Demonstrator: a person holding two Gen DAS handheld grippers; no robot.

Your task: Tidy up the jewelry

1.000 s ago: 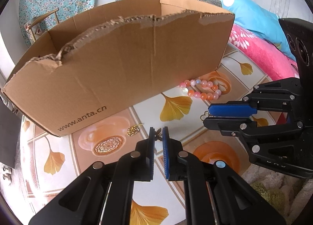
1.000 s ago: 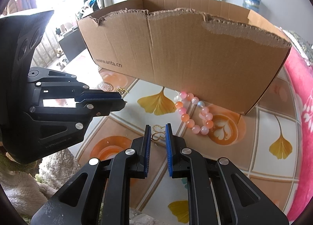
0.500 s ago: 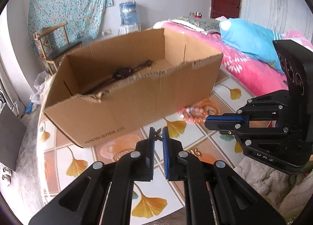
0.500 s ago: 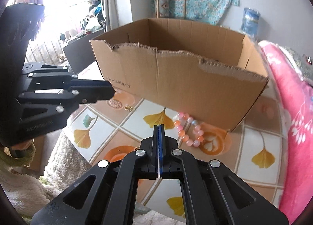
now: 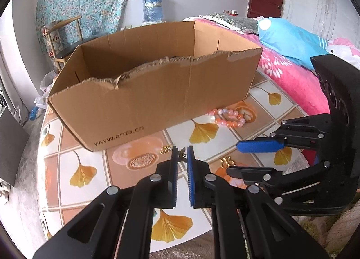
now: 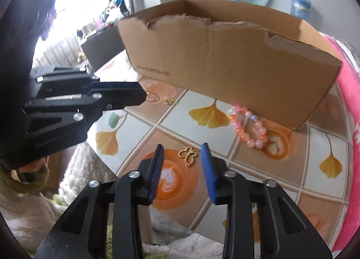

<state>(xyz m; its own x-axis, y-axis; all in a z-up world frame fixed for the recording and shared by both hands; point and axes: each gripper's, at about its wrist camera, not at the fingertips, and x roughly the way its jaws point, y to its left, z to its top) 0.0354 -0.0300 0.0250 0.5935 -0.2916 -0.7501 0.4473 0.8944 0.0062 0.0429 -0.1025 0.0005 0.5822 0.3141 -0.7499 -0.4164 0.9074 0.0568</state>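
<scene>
My left gripper [image 5: 181,155] is shut on a small dark butterfly charm [image 5: 181,155], held above the tiled table [image 5: 144,185] in front of the cardboard box [image 5: 157,92]. My right gripper [image 6: 182,160] is open, its jaws on either side of a gold butterfly pendant [image 6: 188,155] lying on the table; the pendant also shows in the left wrist view [image 5: 225,161]. A pink bead bracelet [image 6: 249,128] lies by the box's right corner. A small gold piece [image 5: 165,149] lies near the box front.
The open box with a torn front edge fills the back of the table. A pink bedspread [image 5: 290,74] with a blue pillow [image 5: 290,43] runs along the right. A chair [image 5: 63,40] stands behind the box. The table's front edge is close to both grippers.
My right gripper has gone from shut to open and come down over the gold pendant. My left gripper has lowered towards the table, still holding the charm.
</scene>
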